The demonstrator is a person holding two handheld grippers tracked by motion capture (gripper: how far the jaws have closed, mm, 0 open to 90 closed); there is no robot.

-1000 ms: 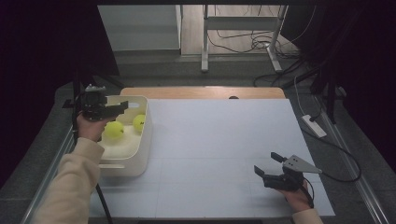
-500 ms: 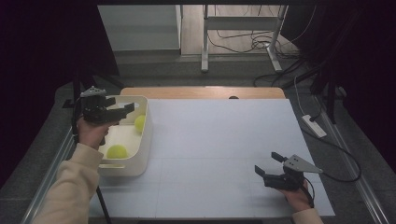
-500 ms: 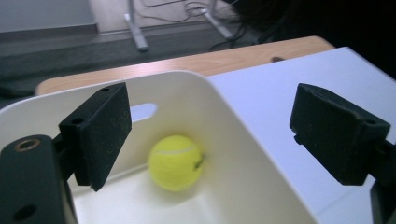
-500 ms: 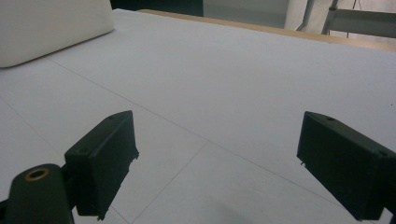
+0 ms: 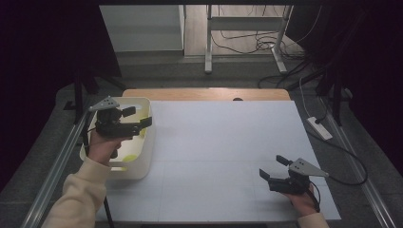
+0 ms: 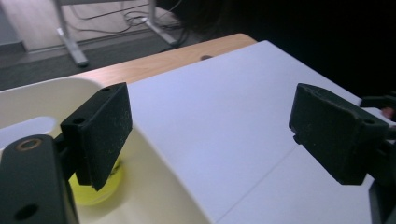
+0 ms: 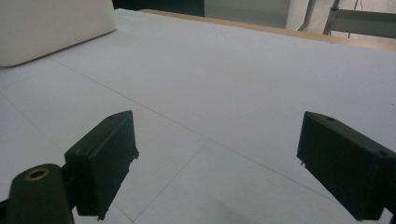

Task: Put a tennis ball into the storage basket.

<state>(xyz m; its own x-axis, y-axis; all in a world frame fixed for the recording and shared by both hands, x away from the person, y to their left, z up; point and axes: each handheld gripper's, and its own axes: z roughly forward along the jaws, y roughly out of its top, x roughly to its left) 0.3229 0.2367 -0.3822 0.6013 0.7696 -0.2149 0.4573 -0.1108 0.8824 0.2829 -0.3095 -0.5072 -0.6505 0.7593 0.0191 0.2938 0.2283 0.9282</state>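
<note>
Since the earlier frame, the left gripper (image 5: 140,121) had lifted from the yellow balls (image 5: 127,156) in the white tub (image 5: 142,156), jaws apart and empty. Near the table's front edge, the right gripper (image 5: 272,167) rested, gaping wide and empty.

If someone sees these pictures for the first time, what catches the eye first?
Probably the yellow-green ball lying in the cream tub at the table's left edge. Above the tub the left hand-held gripper hangs open and empty, while the right hand-held gripper waits open near the front right.
</note>
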